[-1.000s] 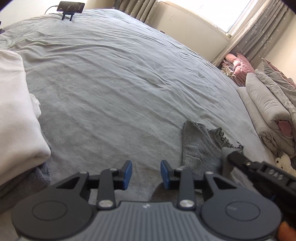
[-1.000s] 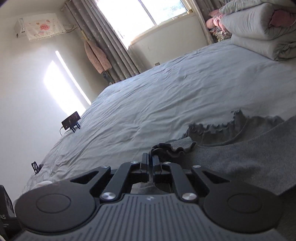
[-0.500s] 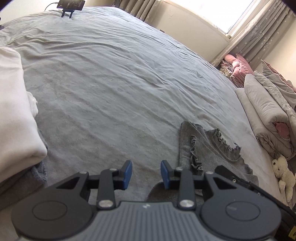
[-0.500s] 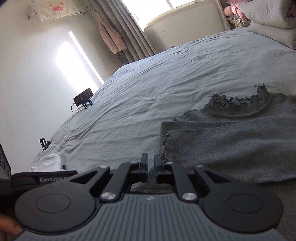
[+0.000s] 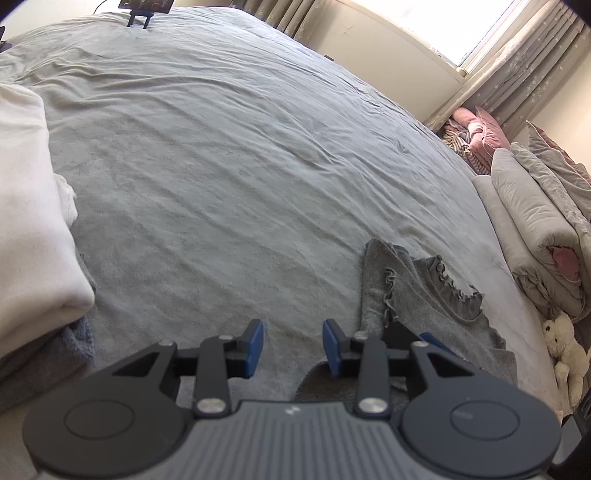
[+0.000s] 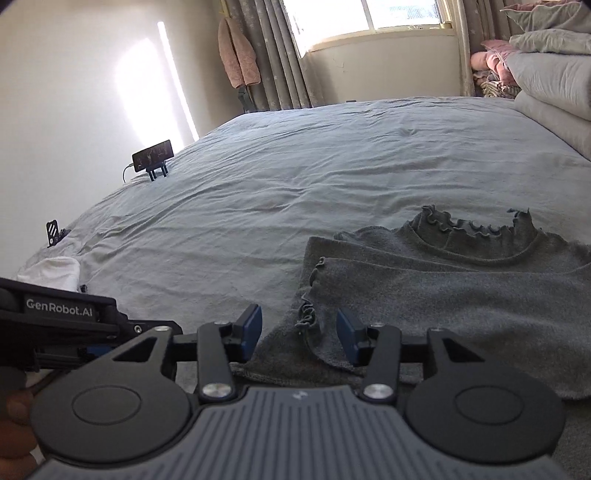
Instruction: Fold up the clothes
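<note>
Right wrist: right gripper (image 6: 299, 334) gapes — grey top (image 6: 443, 291) flat.

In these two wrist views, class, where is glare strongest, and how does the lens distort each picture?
Right wrist view: a sunlit patch on the wall is blown out, the window bright. Left wrist view: the window is overexposed; the bed bulges from fisheye. Both: dark vignetted corners.

"GenRobot.AI" stands in white on the left gripper (image 6: 59, 314), seen from the right wrist.
</note>
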A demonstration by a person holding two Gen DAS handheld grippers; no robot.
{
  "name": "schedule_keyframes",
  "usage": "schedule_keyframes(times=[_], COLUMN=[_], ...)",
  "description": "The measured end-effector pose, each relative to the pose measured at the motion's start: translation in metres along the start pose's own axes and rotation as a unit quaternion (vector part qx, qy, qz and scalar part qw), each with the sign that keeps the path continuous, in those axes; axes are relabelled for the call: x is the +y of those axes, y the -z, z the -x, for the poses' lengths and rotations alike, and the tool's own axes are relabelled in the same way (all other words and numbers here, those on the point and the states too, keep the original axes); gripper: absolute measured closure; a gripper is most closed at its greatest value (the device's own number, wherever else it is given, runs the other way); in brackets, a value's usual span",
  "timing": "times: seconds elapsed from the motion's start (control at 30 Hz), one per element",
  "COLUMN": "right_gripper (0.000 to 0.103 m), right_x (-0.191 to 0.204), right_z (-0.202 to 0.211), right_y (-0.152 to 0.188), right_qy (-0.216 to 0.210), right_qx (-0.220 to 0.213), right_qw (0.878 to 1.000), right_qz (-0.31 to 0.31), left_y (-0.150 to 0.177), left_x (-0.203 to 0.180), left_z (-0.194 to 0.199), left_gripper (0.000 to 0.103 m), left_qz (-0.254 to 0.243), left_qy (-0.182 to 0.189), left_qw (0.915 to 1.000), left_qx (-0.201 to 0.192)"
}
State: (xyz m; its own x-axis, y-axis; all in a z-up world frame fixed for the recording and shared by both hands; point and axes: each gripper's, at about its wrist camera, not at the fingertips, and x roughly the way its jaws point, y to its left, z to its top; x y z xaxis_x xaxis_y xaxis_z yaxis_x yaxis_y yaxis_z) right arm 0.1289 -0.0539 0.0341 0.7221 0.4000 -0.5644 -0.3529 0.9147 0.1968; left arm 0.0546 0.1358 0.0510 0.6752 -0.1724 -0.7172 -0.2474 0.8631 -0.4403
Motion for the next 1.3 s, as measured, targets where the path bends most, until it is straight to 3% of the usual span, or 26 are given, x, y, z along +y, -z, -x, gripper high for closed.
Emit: schedule_keyframes(times=[0.03, 0.07, 0.13, 0.3, 0.5, 0.67, 0.77, 0.83, 0.9, 0.97, 1.17, 1.3], right_gripper=[0.086, 0.097, 0.096, 0.096, 0.095, 0.091, 0.082, 0.057, 0.054, 0.054, 0.055, 0.055], right_x=[0.000, -0.002, -0.010, -0.018, -0.007, -0.011, -0.016, -0.023, -0.042, -0.075, -0.205, -0.241], right_z=[-0.007, -0.013, -0.018, 0.004, -0.022, -0.021, -0.007, 0.008, 0.036, 0.065, 0.129, 0.137], right_y=[0.000, 0.000, 0.001, -0.001, 0.012, 0.011, 0.009, 0.008, 0.007, 0.007, 0.029, 0.043], right_qy=[0.017, 0.029, 0.037, -0.024, -0.003, -0.012, -0.024, -0.032, -0.036, -0.020, 0.140, 0.139], right_qx=[0.009, 0.017, 0.025, -0.029, 0.018, 0.014, 0.023, 0.025, 0.015, 0.004, 0.008, 0.005], right_qw=[1.000, 0.999, 0.999, 0.995, 0.996, 0.993, 0.994, 0.995, 0.994, 0.994, 0.979, 0.974], right_qz=[0.006, 0.003, -0.020, -0.091, -0.083, -0.117, -0.103, -0.095, -0.097, -0.107, -0.149, -0.180], left_y=[0.000, -0.001, -0.001, -0.002, -0.001, 0.000, 0.001, 0.001, 0.002, 0.004, 0.014, 0.024], left_x=[0.001, 0.001, 0.001, 0.002, 0.001, -0.001, -0.002, -0.004, -0.006, -0.010, -0.030, -0.043], left_z=[0.000, 0.000, 0.000, 0.001, 0.000, -0.001, -0.001, -0.001, 0.000, 0.000, -0.001, -0.007], left_gripper=[0.067, 0.067, 0.067, 0.067, 0.067, 0.067, 0.067, 0.067, 0.067, 0.067, 0.065, 0.060], left_qz=[0.001, 0.001, 0.003, 0.009, 0.005, -0.003, -0.009, -0.013, -0.020, -0.029, -0.072, -0.095], left_qy=[0.000, 0.000, 0.002, 0.006, 0.001, 0.002, 0.002, 0.004, 0.005, 0.007, 0.024, 0.048], left_qw=[1.0000, 1.0000, 1.0000, 0.9999, 1.0000, 1.0000, 1.0000, 0.9999, 0.9998, 0.9995, 0.9969, 0.9939], left_qx=[0.001, 0.001, 0.002, 0.002, 0.003, 0.002, 0.002, 0.002, 0.000, -0.003, -0.019, -0.027])
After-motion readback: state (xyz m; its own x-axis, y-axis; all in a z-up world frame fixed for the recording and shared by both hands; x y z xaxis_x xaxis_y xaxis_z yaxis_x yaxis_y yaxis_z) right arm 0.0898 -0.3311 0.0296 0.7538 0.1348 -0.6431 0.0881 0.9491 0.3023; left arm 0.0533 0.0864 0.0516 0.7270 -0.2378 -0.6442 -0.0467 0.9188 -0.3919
